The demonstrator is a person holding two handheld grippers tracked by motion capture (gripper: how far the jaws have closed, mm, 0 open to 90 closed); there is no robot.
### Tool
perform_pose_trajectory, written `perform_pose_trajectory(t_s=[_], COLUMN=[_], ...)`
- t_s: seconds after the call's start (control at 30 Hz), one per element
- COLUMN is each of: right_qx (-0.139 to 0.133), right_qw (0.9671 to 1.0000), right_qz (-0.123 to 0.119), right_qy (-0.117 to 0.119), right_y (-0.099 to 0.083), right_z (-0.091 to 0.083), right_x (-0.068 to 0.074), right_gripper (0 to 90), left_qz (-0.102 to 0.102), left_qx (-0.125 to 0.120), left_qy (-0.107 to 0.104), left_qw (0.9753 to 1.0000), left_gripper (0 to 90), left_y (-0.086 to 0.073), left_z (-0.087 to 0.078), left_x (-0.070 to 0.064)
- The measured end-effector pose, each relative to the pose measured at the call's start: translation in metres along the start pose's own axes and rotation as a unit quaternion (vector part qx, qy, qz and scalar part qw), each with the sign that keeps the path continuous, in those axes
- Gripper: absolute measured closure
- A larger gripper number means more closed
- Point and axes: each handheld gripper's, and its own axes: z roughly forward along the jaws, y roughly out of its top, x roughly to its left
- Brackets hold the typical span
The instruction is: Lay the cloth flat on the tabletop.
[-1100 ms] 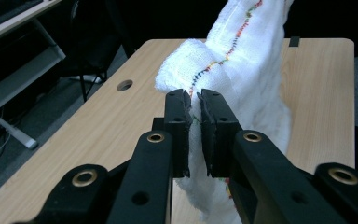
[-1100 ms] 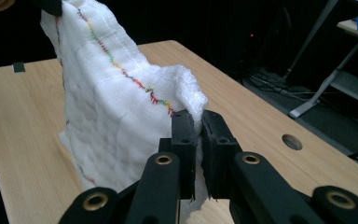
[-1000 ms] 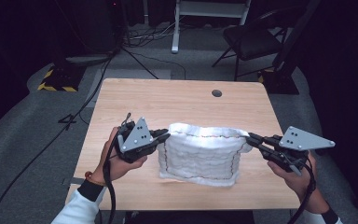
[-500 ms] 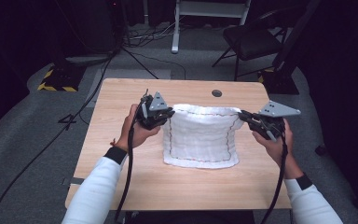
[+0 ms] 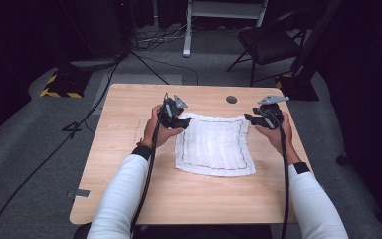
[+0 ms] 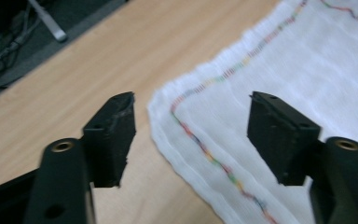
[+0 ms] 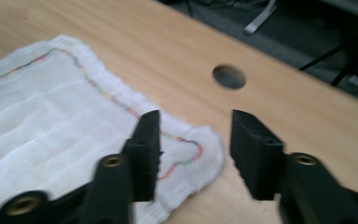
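The white cloth lay flat at the bench's centre. Left claw at its eleven o'clock corner and right claw at one o'clock were spread, empty, probably after releasing it to lie smooth.

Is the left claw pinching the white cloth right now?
No: in the left gripper view the left claw stands wide open above the corner of the cloth, which lies flat on the table.

**A dim room around a wooden desk**

We see a light wooden desk with a round hole on grey carpet. Behind it stand a dark folding chair, a white frame and loose cables; a yellow-black striped base sits left.
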Motion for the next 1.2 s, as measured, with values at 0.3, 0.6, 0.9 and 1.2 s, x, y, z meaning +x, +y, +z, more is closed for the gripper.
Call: perform_pose_trajectory(t_s=[0.3,0.6,0.9,1.2], right_qx=[0.032,0.065,0.092,0.097], right_qw=[0.9978,0.9947,0.9922,0.9933], right_qz=[-0.037,-0.059,-0.067,-0.049], right_qy=[0.045,0.055,0.050,0.039], right_y=[-0.052,-0.090,-0.114,-0.130], right_z=[-0.019,-0.032,-0.032,-0.051], right_x=[0.031,0.053,0.061,0.063], right_gripper=[38.4,34.7,34.0,33.3], left_qz=[0.030,0.048,0.034,0.034], left_qx=[0.044,0.069,0.063,0.057], left_qy=[-0.074,-0.091,-0.093,-0.114], left_qw=[0.9958,0.9922,0.9931,0.9912], left_gripper=[26.1,25.4,26.1,26.1], left_y=[-0.060,-0.088,-0.099,-0.111], left_z=[-0.011,-0.018,-0.023,-0.037], left_x=[-0.029,-0.051,-0.055,-0.070])
